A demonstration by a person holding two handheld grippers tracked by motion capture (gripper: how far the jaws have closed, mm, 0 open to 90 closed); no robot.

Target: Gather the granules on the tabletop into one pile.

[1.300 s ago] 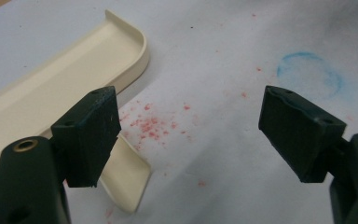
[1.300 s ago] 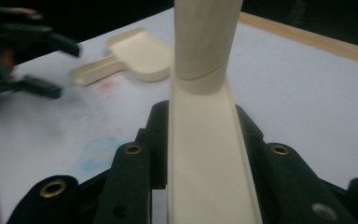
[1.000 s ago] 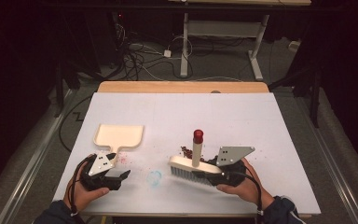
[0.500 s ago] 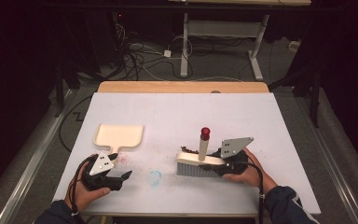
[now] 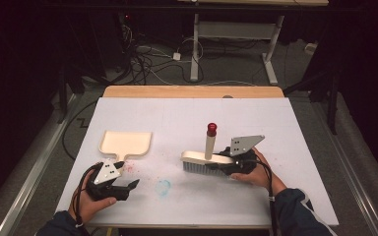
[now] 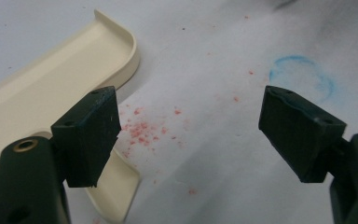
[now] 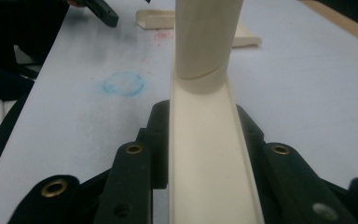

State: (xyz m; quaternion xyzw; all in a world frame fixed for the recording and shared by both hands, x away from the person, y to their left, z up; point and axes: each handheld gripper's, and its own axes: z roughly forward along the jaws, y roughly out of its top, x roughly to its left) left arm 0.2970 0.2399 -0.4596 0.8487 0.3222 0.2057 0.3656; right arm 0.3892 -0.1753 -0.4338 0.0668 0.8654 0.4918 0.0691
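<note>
Brush (image 5: pixel 204 162) sits cream-backed with grey bristles, its upright handle capped red. Right gripper (image 5: pixel 232 163) clamps its back; left gripper (image 5: pixel 128 187) gapes empty.

- The table (image 5: pixel 295 128) has a white top, brightly lit against a dim room.
- A light wooden board (image 5: pixel 192 92) runs along the table's far edge.
- The floor (image 5: pixel 241 59) beyond is grey and in shadow.
- A tangle of dark cables (image 5: pixel 142 59) lies on the floor behind the table, with a small white plug block (image 5: pixel 176 56) among them.
- A white desk frame (image 5: pixel 236 34) stands farther back, its legs on flat feet.
- A pale metal rail (image 5: pixel 34 167) runs along the floor at the left of the table, another (image 5: pixel 354 167) at the right.
- The far background is nearly black.
</note>
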